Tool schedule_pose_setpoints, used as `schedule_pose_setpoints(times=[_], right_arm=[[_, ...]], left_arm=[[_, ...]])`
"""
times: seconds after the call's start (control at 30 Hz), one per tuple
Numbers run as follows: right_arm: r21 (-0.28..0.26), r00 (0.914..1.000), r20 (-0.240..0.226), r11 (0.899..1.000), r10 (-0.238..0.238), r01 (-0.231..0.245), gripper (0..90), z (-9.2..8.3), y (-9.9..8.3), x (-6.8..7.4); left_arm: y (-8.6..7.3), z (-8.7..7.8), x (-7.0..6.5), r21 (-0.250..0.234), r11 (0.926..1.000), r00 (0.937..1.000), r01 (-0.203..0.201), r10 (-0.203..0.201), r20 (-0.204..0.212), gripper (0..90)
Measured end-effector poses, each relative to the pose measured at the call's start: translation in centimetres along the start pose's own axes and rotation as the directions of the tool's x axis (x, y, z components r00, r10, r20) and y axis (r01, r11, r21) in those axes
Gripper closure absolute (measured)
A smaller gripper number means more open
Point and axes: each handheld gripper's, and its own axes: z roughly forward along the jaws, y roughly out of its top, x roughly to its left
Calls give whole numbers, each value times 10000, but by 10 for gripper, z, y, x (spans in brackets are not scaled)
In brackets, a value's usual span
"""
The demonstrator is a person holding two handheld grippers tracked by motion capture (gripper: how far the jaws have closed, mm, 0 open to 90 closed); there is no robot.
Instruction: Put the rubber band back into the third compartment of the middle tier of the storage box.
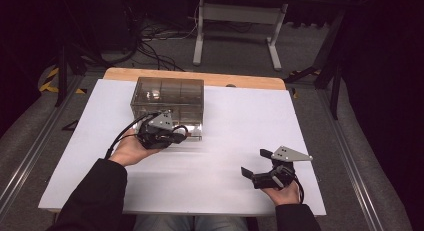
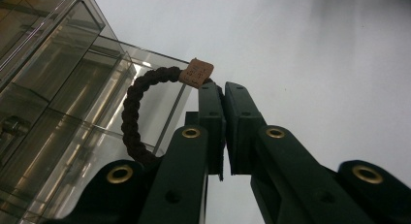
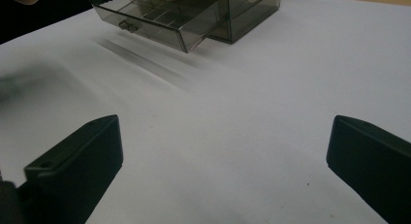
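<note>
A smoky clear plastic drawer box (image 1: 168,95) stands at the back left of the white board (image 1: 240,121). Its bottom drawer (image 3: 165,21) is pulled out toward me. My left gripper (image 2: 224,88) is shut on a dark braided hair tie (image 2: 129,112) with a tan tag (image 2: 196,72), holding it over the drawer's front compartment (image 2: 160,100). In the high view this left gripper (image 1: 184,134) sits at the box's front. My right gripper (image 1: 253,162) rests open near the front right of the board, and nothing lies between its wide jaws (image 3: 226,124).
The board lies on a wooden table (image 1: 200,77) whose far edge shows behind the box. Beyond it are a white desk frame (image 1: 237,28) and cables on the floor (image 1: 150,46). Metal rails (image 1: 360,166) run along both sides.
</note>
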Motion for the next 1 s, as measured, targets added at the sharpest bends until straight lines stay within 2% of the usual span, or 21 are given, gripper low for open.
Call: schedule_pose_setpoints(times=[0.4,1.0], right_arm=[[24,10000,10,10000,31,-31,2,0,0,0],[-15,10000,14,10000,95,-95,3,-2,0,0]], left_arm=[[6,8,6,-29,10000,10000,12,-12,-19,863],[6,24,19,-203,9990,9992,402,-401,44,862]])
